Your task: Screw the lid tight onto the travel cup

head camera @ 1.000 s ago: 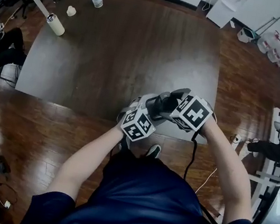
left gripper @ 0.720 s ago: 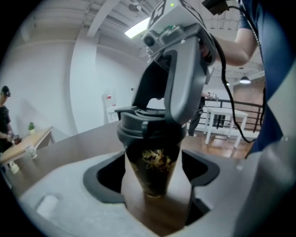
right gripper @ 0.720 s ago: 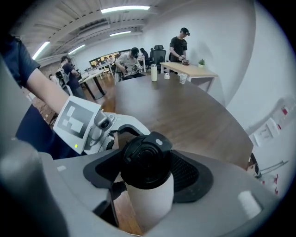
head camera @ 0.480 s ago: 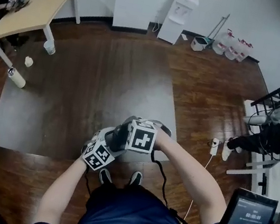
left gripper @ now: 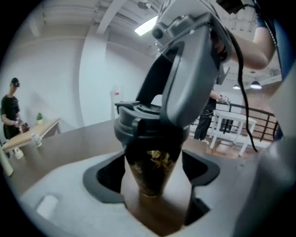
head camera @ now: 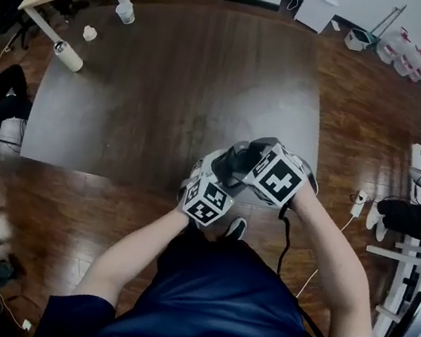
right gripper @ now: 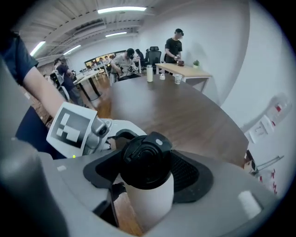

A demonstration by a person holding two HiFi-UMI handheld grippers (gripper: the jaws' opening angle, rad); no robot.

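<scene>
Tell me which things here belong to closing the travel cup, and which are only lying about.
Belong: travel cup, lid, left gripper, right gripper.
Lying about: bottle, small white cup, clear cup, all at the far corner of the table.

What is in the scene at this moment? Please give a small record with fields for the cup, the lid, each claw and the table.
travel cup: held up between both claws
lid: black, on the cup's mouth; how tight, cannot tell
left claw: closed on the cup's body
right claw: closed on the lid
table: dark top, a bottle standing at its far end
</scene>
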